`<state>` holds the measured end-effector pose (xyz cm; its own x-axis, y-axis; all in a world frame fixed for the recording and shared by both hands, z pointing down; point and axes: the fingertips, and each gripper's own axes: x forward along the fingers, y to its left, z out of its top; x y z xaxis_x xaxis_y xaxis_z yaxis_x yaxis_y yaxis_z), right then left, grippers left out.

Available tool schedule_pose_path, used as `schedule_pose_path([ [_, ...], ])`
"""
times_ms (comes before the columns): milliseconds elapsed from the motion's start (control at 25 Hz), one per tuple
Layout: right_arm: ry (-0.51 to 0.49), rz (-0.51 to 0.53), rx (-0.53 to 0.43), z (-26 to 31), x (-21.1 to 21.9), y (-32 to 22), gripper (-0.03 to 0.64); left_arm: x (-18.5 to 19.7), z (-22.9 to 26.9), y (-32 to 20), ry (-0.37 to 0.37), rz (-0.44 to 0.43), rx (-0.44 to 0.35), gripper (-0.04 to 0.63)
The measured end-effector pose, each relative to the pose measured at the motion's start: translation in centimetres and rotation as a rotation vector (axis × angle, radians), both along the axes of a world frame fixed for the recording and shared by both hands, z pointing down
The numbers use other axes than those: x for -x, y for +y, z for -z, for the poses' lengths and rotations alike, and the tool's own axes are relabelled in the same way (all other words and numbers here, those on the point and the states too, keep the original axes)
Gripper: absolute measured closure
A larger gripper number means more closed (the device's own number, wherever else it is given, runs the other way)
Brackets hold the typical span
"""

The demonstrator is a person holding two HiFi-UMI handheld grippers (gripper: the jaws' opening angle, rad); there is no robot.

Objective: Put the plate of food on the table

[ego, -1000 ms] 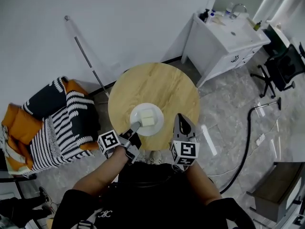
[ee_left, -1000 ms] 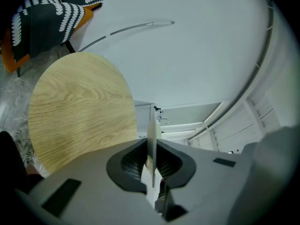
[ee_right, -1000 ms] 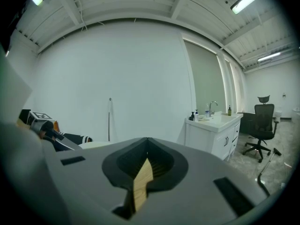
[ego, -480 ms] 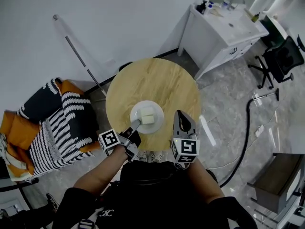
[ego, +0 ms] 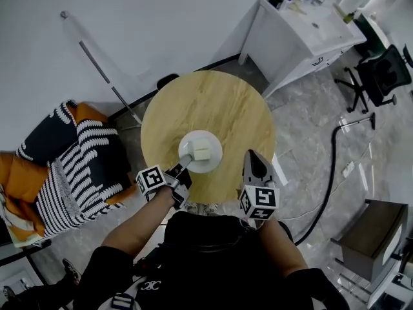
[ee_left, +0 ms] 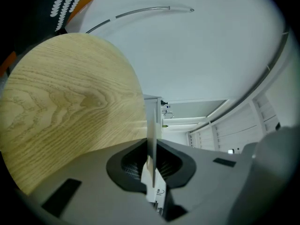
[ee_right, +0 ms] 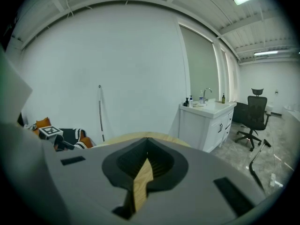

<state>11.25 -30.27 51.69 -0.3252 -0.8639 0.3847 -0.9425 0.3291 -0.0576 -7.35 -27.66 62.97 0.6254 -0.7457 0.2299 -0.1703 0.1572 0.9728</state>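
1. Firmly, the left gripper (ego: 182, 168) has its fingers closed on the near-left rim of the white plate (ego: 191, 143). The left gripper view shows the rim (ee_left: 152, 135) edge-on, clamped between the two fingers.
2. The plate carries a pale block of food (ego: 201, 151). It lies over the near half of the round wooden bench (ego: 213, 102), inside the near edge. No view settles whether its base touches the wood.
3. The right gripper (ego: 251, 157) hangs at the bench's near-right edge, apart from the plate. In the right gripper view its fingers (ee_right: 159, 165) stand drawn almost together with only a thin slit between them. Nothing is held there; only bench wood shows through the slit.
4. A white sink cabinet (ego: 303, 34) stands beyond the bench to the right, and a striped cushioned seat (ego: 71, 166) stands to the left.
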Motion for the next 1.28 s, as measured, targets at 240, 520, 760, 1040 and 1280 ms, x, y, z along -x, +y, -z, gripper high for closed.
schedule_pose_path([
  [240, 0.022, 0.009, 0.006, -0.3, 0.9, -1.2, 0.609, 0.5, -2.0, -2.2, -0.015, -0.031, -0.001, 0.568],
  [520, 0.040, 0.007, 0.014, -0.5, 0.9, -1.5, 0.609, 0.1, -3.8, -3.8, 0.059, -0.064, -0.041, 0.568],
  [760, 0.044, -0.005, 0.024, -0.8, 0.7, -1.3, 0.609, -0.1, -5.2, -4.2, 0.035, -0.074, -0.022, 0.568],
  [1040, 0.042, -0.011, 0.023, -0.8, 1.1, -0.7, 0.609, -0.1, -6.5, -4.2, 0.036, -0.059, 0.000, 0.569],
  [1280, 0.061, -0.006, 0.005, 0.0, 1.6, -0.3, 0.609, -0.3, -7.1, -4.3, -0.001, -0.067, 0.038, 0.568],
])
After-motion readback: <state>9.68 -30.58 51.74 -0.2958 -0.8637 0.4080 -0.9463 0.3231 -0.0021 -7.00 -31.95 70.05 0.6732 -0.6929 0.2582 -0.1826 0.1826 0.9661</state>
